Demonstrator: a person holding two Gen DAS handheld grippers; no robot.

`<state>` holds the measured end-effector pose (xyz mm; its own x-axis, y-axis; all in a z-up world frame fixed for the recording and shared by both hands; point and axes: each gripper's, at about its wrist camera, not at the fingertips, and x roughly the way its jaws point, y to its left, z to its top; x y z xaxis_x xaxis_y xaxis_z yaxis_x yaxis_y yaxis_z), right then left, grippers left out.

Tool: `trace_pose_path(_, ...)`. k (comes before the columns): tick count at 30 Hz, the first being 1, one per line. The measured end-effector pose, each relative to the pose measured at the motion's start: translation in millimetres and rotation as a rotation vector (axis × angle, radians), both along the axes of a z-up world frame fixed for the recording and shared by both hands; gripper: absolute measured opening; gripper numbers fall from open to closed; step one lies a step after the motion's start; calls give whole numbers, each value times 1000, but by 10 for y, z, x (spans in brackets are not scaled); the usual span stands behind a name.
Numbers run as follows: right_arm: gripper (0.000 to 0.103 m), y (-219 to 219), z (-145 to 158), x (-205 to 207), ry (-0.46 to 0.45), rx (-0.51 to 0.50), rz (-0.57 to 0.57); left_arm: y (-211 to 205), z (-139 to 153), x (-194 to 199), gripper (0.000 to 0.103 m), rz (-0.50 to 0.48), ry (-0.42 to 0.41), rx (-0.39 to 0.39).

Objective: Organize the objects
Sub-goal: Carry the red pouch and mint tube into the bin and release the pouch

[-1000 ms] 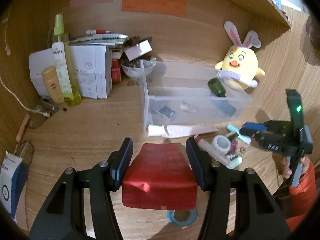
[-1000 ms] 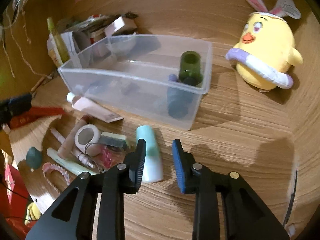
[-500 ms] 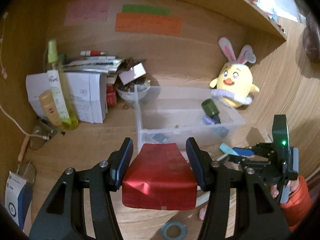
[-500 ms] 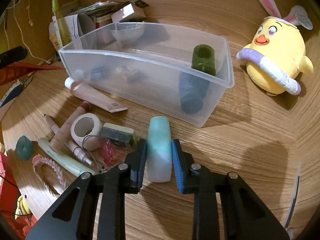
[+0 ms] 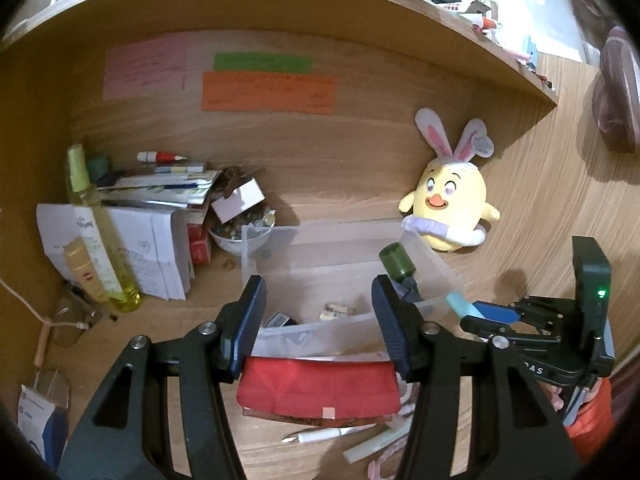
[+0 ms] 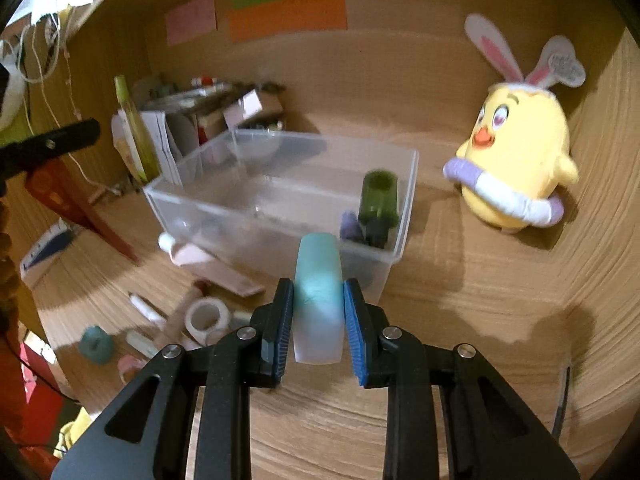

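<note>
A clear plastic bin [image 5: 430, 268] [image 6: 404, 184] stands on the wooden desk and holds a dark green bottle [image 5: 396, 266] [image 6: 379, 196] and small items. My left gripper [image 5: 318, 320] is shut on a red packet [image 5: 320, 386] and holds it above the desk in front of the bin. My right gripper [image 6: 318, 312] is shut on a pale mint tube [image 6: 318, 292] and holds it raised in front of the bin's right end. The right gripper also shows in the left wrist view [image 5: 480, 318], with the mint tube [image 5: 460, 304] in it.
A yellow bunny-eared plush [image 5: 450, 212] [image 6: 516, 164] sits right of the bin. Boxes, papers and a spray bottle [image 5: 98, 236] stand at the back left. A tape roll [image 6: 208, 316], tubes, a pen [image 5: 320, 436] and a teal ring [image 6: 96, 344] lie in front of the bin.
My right gripper closed on the mint tube and lifted it off the desk toward the bin. My left gripper rose and tilted up with the red packet.
</note>
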<state>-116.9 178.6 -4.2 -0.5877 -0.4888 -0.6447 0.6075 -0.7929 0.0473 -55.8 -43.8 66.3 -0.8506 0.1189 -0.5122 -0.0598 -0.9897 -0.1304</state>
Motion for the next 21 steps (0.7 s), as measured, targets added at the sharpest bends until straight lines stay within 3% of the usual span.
trace_pose_path(12,23,-88,294,-116,59,-71,17,146,279,-274,54,-16,42,-5)
trace_pose_path(21,23,-184,413,-306,86,-83,26,183,324,-610,54,-2,57,10)
